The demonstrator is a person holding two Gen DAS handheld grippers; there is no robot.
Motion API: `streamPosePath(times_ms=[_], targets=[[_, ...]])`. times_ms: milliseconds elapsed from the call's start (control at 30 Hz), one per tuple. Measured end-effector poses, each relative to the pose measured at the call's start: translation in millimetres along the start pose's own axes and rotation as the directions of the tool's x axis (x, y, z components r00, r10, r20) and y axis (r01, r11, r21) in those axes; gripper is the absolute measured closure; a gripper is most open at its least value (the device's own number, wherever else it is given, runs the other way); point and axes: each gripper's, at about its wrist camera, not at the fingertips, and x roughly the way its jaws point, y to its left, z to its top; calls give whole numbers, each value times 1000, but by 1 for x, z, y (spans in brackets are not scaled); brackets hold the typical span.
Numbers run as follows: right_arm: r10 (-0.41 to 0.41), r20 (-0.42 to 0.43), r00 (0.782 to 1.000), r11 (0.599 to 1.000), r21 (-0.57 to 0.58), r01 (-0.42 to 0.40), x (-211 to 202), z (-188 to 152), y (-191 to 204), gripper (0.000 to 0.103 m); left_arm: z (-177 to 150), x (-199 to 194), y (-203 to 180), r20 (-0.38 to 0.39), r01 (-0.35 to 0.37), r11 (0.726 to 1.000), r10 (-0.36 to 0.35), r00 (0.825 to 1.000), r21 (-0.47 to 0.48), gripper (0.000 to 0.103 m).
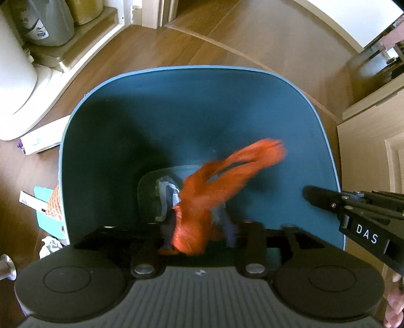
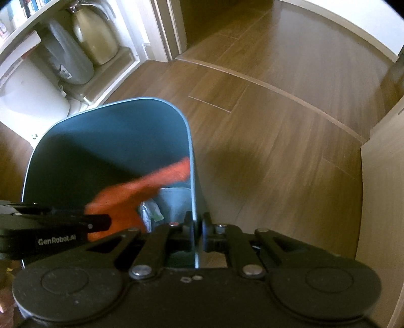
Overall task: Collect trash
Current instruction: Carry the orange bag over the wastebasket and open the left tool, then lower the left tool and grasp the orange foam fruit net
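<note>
A blue trash bin (image 1: 176, 106) stands on the wood floor, seen from above, with some pale trash (image 1: 165, 199) at its bottom. My left gripper (image 1: 199, 236) hangs over the bin's near side. A blurred orange net bag (image 1: 214, 186) trails between its fingers down into the bin; whether the fingers still pinch it I cannot tell. My right gripper (image 2: 198, 230) is shut on the bin's right rim (image 2: 194, 201), one finger inside and one outside. The orange bag (image 2: 141, 189) also shows blurred in the right wrist view.
To the left of the bin lie a white box (image 1: 40, 141), a teal carton (image 1: 46, 209) and a crumpled paper (image 1: 50, 246) on the floor. A white appliance (image 1: 12, 75) and bottles (image 1: 45, 22) stand at the back left. A wooden cabinet (image 1: 373, 151) stands at the right.
</note>
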Motion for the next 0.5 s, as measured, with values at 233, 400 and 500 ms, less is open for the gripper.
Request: streamPosePath(times_ms=[233, 400, 500], targets=[[4, -40, 999, 998, -55, -6, 0, 1, 2, 98, -5, -21, 3, 45, 21, 999, -23, 999, 48, 36], [21, -90, 996, 998, -53, -26, 6, 2, 0, 97, -19, -72, 31, 141, 17, 995, -31, 990, 99, 36], [-7, -100, 995, 997, -79, -1, 9, 0, 7, 97, -25, -94, 66, 184, -40, 997, 27, 983, 71, 33]])
